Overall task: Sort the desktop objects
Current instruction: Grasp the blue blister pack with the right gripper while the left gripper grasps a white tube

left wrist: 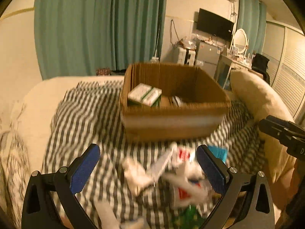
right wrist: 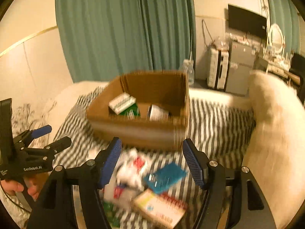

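Between the wide-open, empty right gripper (right wrist: pixel 151 163) lies the blue packet (right wrist: pixel 164 177), with a crumpled white wrapper (right wrist: pixel 129 173) to its left, perhaps touching it. The left gripper (left wrist: pixel 147 167), also open and empty, hovers over the same blurred pile. Beyond, unobstructed, stands the cardboard box (right wrist: pixel 139 131).

We look from two wrist cameras, each low over the striped cloth (left wrist: pixel 82 114) and facing forward along its own fingers toward the curtain (left wrist: pixel 95 28). The left view sits close above blurred clutter (left wrist: pixel 171 171) near the cloth's near edge, with the box (left wrist: pixel 171 114) just beyond. The right view stands a little to the right, seeing the same box (right wrist: pixel 141 129) from its right corner. We share the box, cloth, curtain, pillow (right wrist: pixel 276 133) and TV (left wrist: pixel 214 24). Each view catches the other gripper at its edge.
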A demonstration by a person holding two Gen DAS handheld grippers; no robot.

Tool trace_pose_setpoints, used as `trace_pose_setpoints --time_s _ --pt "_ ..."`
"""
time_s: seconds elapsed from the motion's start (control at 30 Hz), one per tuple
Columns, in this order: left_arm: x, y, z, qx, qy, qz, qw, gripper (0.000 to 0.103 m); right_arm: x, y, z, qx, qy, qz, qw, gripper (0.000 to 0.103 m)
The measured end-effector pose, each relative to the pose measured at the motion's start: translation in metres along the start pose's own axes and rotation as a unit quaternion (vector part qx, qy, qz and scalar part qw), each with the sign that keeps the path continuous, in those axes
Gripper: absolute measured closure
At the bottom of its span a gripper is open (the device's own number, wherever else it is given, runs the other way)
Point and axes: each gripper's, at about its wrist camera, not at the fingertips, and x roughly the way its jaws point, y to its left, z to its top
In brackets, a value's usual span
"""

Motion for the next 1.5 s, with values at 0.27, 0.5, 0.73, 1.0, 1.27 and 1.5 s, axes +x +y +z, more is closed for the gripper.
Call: trace_pose_setpoints --time_s 0.27,0.5,0.73,1.0,1.27,1.5 --pt "0.014 -0.028 -0.061 -0.002 0.036 -0.012 0.9993 0.000 0.010 -0.003 -0.066 0.034 0.049 -0.019 0.998 0.037" --pt "0.039 -0.051 -0.077 0.002 0.055 -0.035 0.9979 0.000 0.021 -0.009 -0.074 0.031 0.062 -0.043 0.997 0.037" --pt "0.076 -0.051 -0.077 -0.026 0.074 -0.076 0.9940 0.001 0.046 -0.012 -0.080 0.038 0.088 -0.051 0.994 0.037" --pt "0.081 -0.031 -0.084 -0.038 0.078 -0.128 0.9879 0.062 0.085 -0.023 -0.077 0.064 0.114 -0.052 0.990 0.037" --pt "0.082 -0.016 -0.081 -0.057 0.075 -0.141 0.9856 0.077 0.143 -0.041 -0.078 0.119 0.166 -0.044 0.978 0.037" --pt "0.083 -0.017 -0.080 -0.046 0.073 -0.148 0.9853 0.079 0.158 -0.047 -0.083 0.147 0.180 -0.014 0.972 0.074"
